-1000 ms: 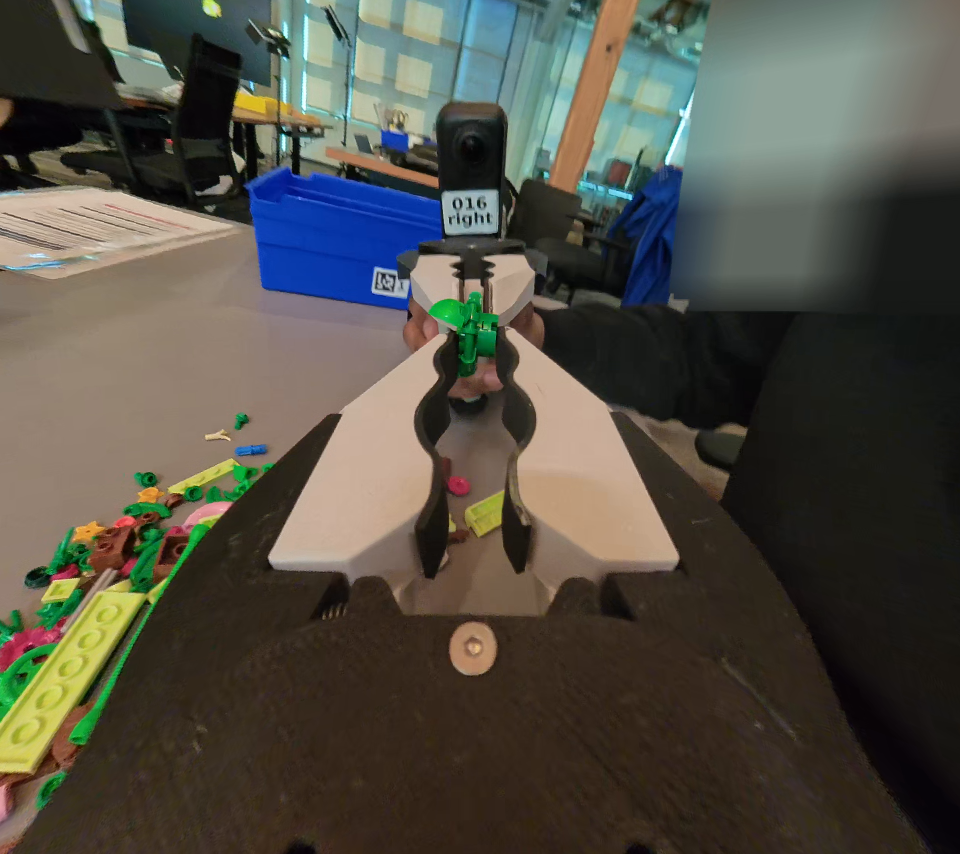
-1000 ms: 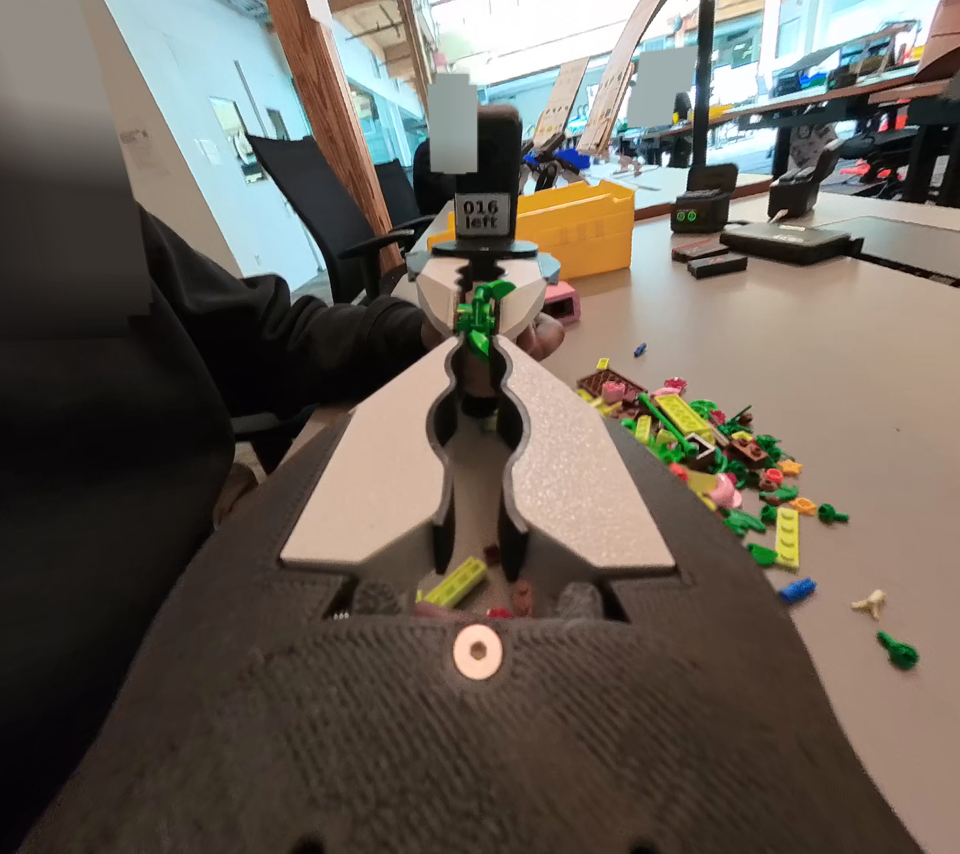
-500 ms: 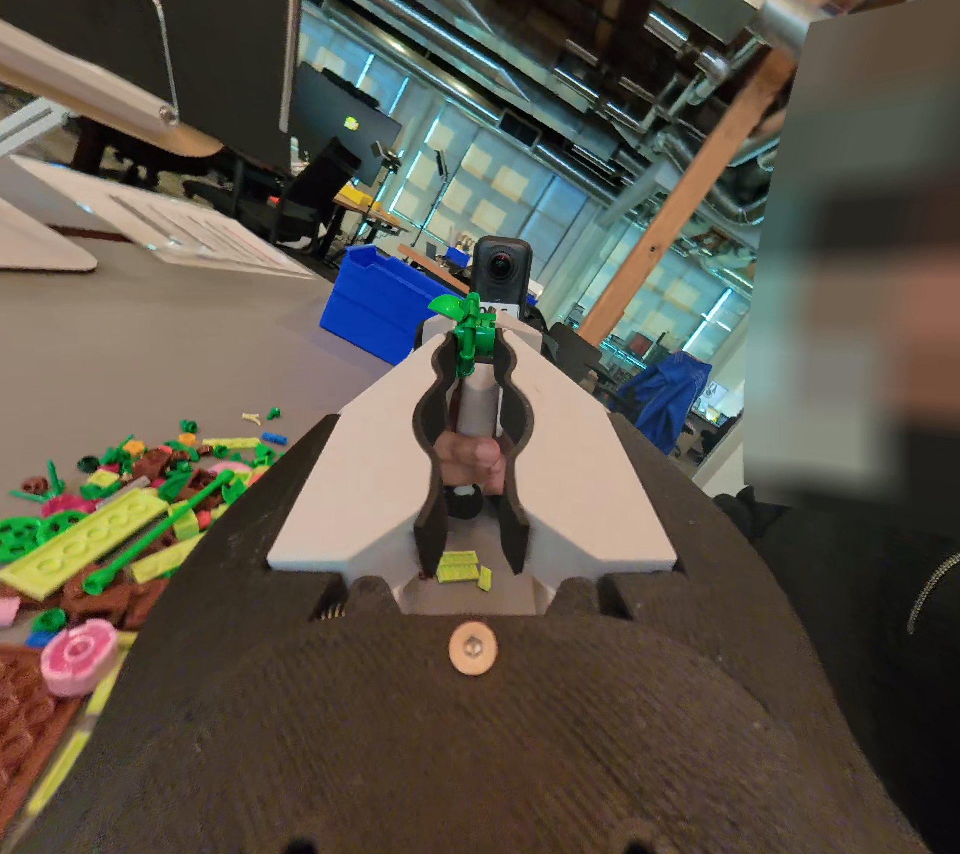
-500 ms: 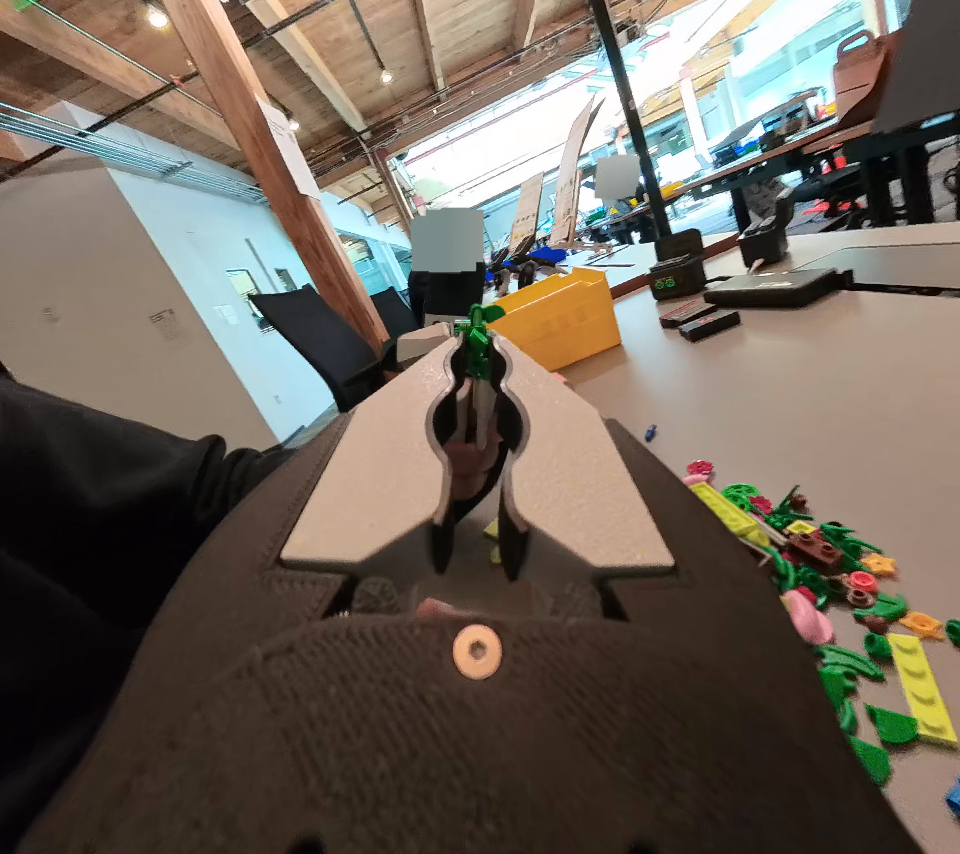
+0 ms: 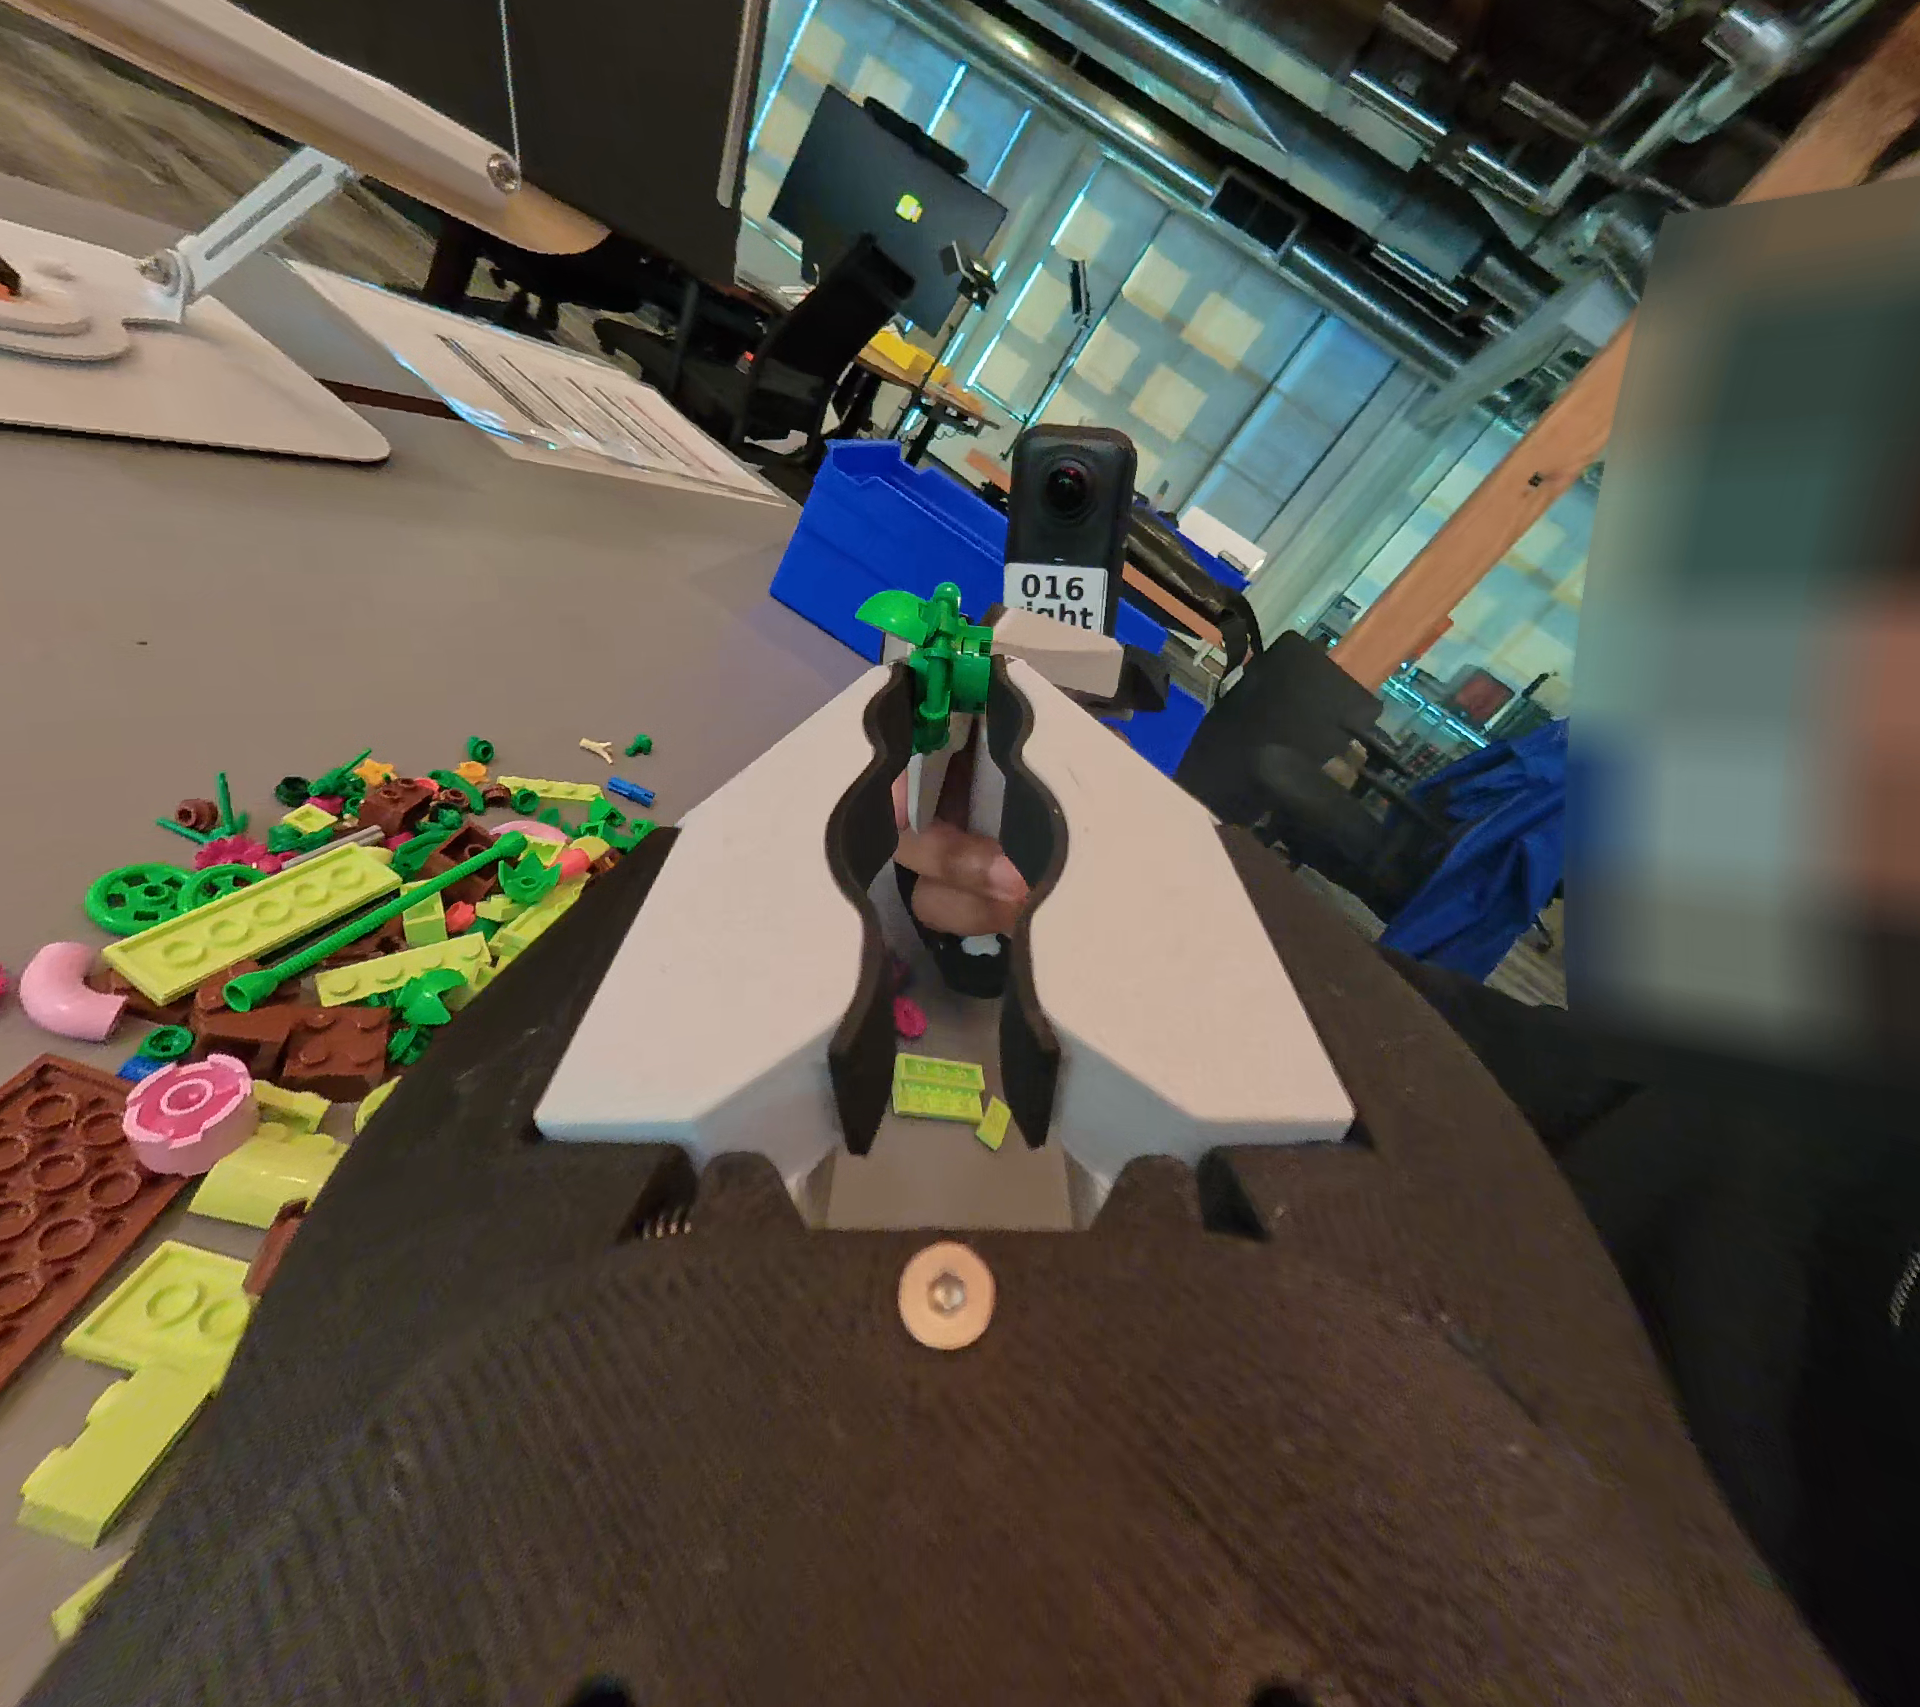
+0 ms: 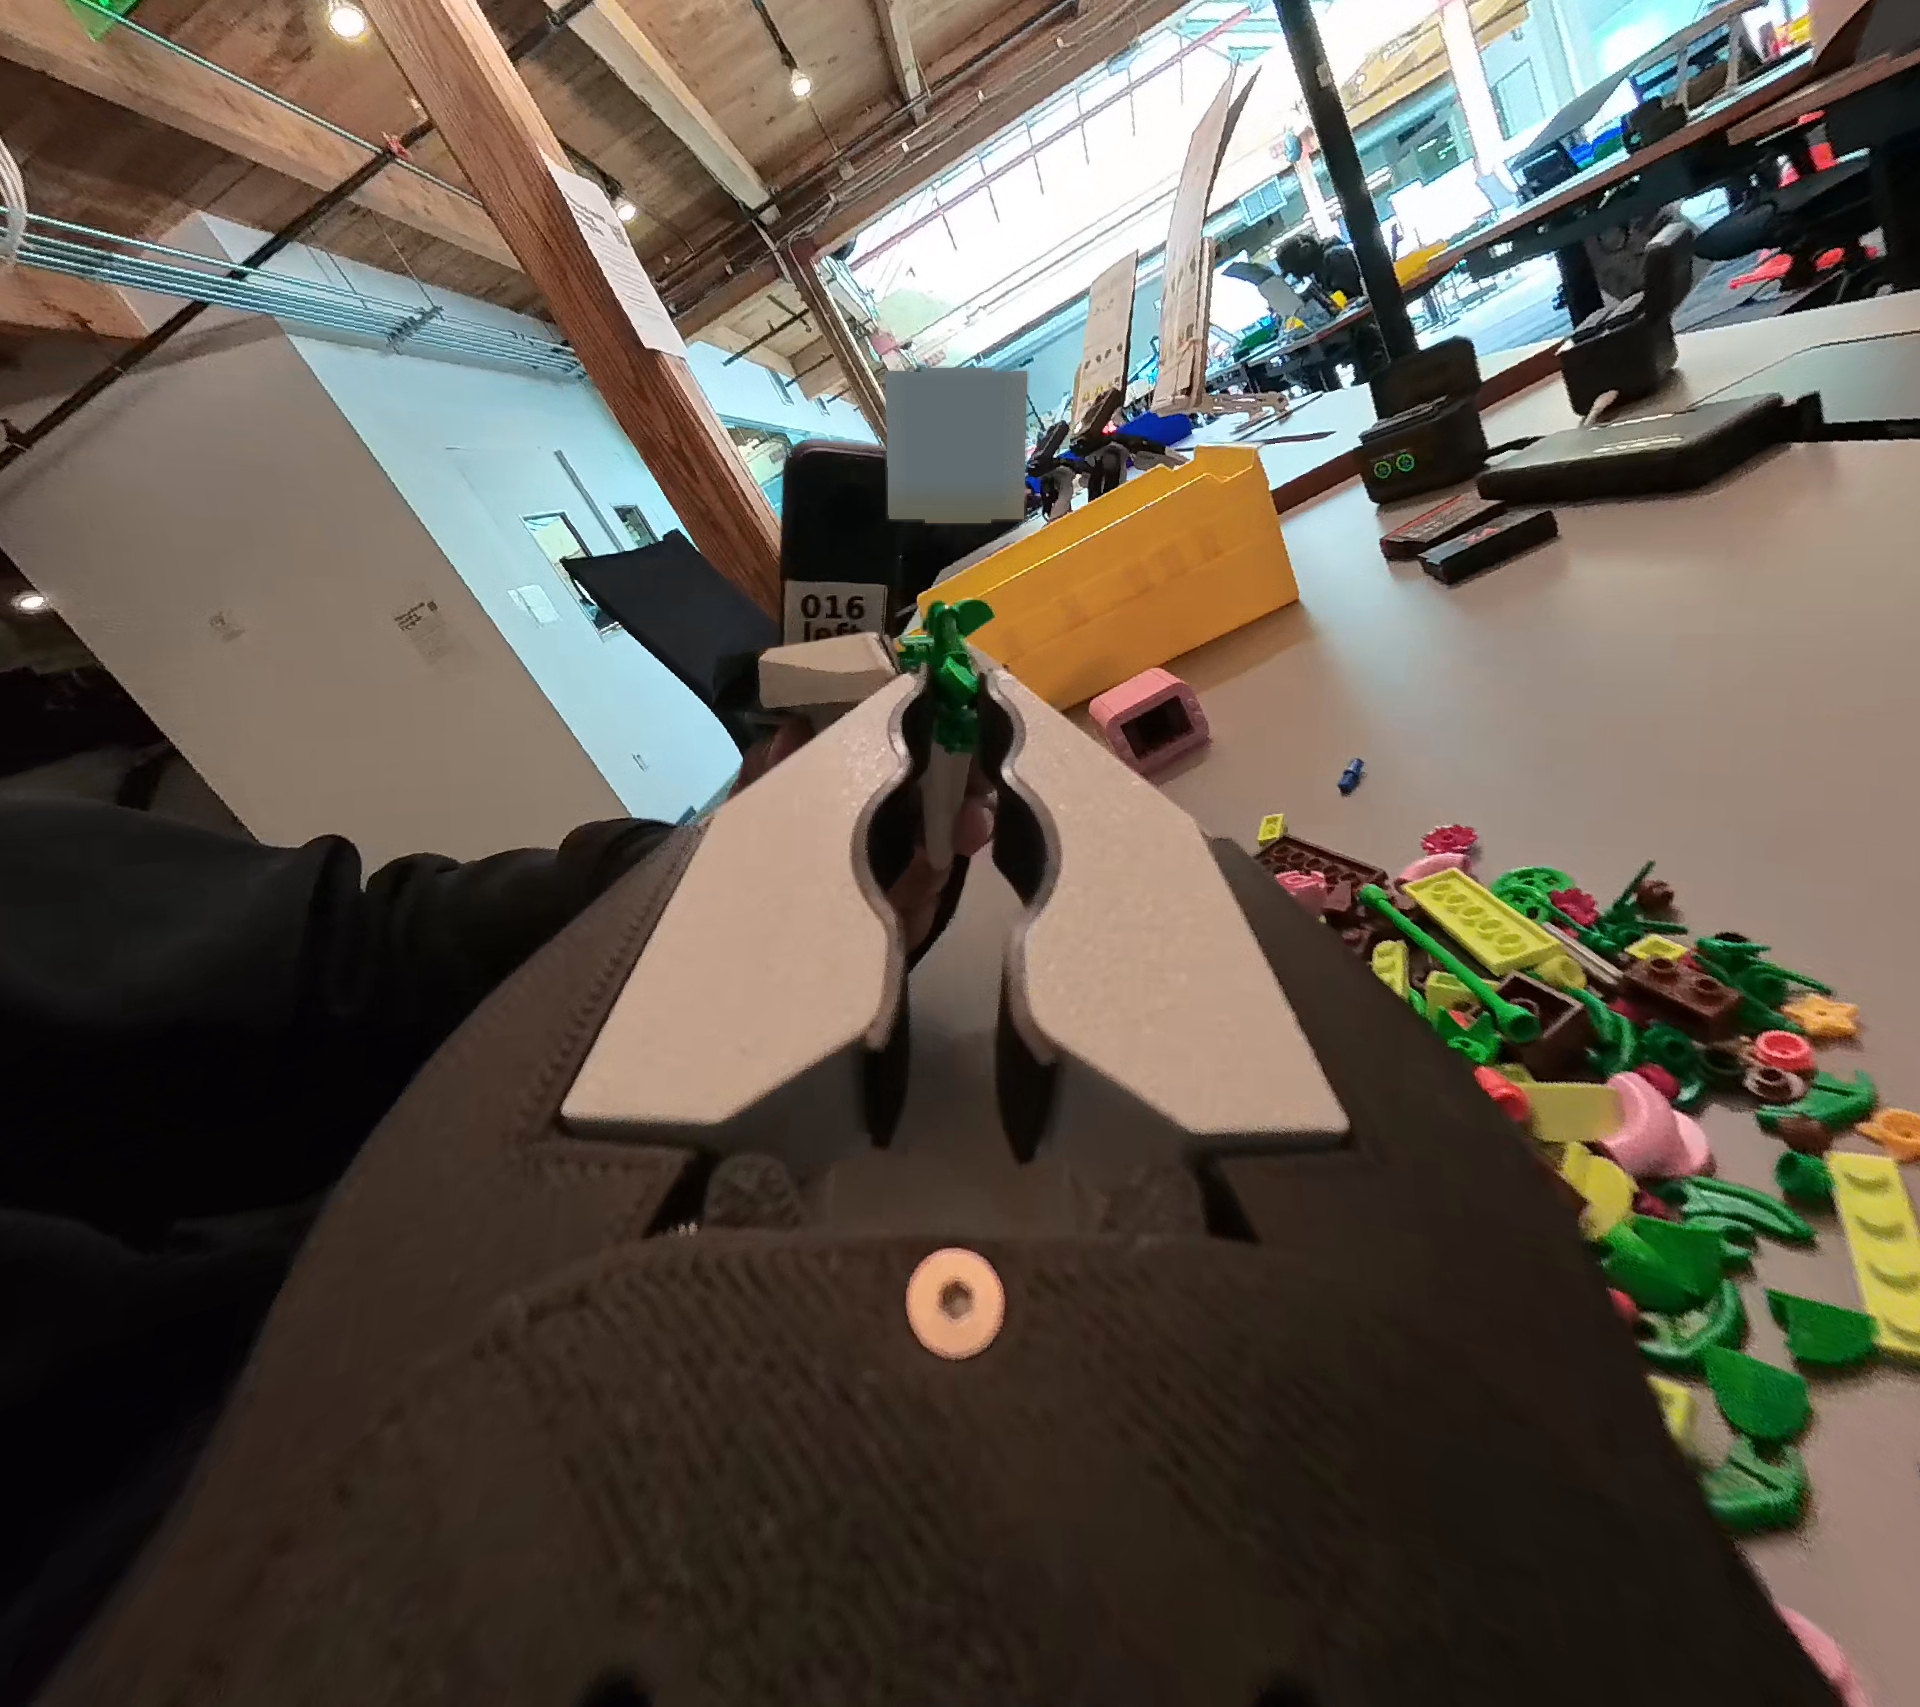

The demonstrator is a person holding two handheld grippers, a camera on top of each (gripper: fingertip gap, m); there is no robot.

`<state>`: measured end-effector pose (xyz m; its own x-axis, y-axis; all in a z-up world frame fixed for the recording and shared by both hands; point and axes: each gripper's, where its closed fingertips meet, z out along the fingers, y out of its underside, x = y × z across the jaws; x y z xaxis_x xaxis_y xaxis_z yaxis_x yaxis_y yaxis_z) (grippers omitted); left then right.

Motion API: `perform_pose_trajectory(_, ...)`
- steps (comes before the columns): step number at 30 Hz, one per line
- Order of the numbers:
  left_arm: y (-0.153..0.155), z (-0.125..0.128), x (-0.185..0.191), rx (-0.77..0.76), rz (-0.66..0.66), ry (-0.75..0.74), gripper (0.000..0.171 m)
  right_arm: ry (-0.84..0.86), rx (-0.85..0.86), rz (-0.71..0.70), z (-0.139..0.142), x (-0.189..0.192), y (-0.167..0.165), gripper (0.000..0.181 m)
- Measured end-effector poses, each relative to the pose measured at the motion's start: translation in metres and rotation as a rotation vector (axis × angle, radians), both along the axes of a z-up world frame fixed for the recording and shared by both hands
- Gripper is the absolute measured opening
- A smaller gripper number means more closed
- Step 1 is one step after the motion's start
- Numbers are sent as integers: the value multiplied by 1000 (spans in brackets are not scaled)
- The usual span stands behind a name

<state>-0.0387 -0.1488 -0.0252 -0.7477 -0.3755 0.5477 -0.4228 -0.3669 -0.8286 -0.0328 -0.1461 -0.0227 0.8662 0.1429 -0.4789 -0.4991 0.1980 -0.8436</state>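
While the grey desk (image 5: 395, 597) carries a blue bin (image 5: 883, 545), a yellow bin (image 6: 1132, 577) and a loose heap of bricks (image 5: 312, 919), both tools are raised above it, tip to tip. The left hand-held gripper (image 5: 940, 681) is closed at its tips on a small green plant piece (image 5: 935, 660), and the right hand-held gripper (image 6: 951, 696) is closed on that same piece from the other side. A pink block (image 6: 1148, 722) lies beside the yellow bin.

green plant piece (image 5: 940, 655) | blue bin (image 5: 894, 551) | yellow bin (image 6: 1132, 577) | grey table (image 6: 1558, 722)
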Motion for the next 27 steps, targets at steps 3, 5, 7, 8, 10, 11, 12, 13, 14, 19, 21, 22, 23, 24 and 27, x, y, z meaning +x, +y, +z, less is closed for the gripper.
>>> perform_pose_trajectory(3,-1,1,5,7,26,-11,11,14,-1,-27,2,4,-1,4)
perform_pose_trajectory(5,-2,0,7,27,35,-12,11,20,-13,-39,0,7,-2,4)
perform_pose_trajectory(7,-2,-3,10,56,54,-16,10,21,-33,-56,-2,10,-2,4)
perform_pose_trajectory(8,-2,-4,12,70,62,-16,10,14,-47,-69,-4,11,-2,4)
perform_pose_trajectory(10,-1,-7,13,99,77,-16,10,-12,-83,-97,-8,13,-1,5)
perform_pose_trajectory(11,0,-9,14,116,86,-17,11,-28,-104,-111,-10,14,0,4)
perform_pose_trajectory(12,1,-11,15,132,94,-20,11,-43,-123,-123,-12,14,1,4)
perform_pose_trajectory(13,2,-13,15,147,101,-20,10,-53,-139,-132,-14,15,2,4)
perform_pose_trajectory(14,3,-15,15,166,110,-20,11,-59,-153,-137,-16,15,3,5)
perform_pose_trajectory(19,6,-28,18,268,177,-11,10,-66,-228,-161,-28,18,7,5)
perform_pose_trajectory(21,6,-30,18,280,189,-6,10,-76,-261,-165,-32,18,8,5)
perform_pose_trajectory(22,5,-27,16,243,171,-4,11,-78,-254,-159,-30,17,7,5)
perform_pose_trajectory(23,4,-20,13,182,142,3,11,-84,-237,-149,-24,14,5,4)
perform_pose_trajectory(24,1,-11,9,102,102,12,10,-105,-216,-141,-16,10,3,4)
perform_pose_trajectory(27,-8,18,-11,-98,-47,16,10,-207,-129,-52,14,-10,-7,3)
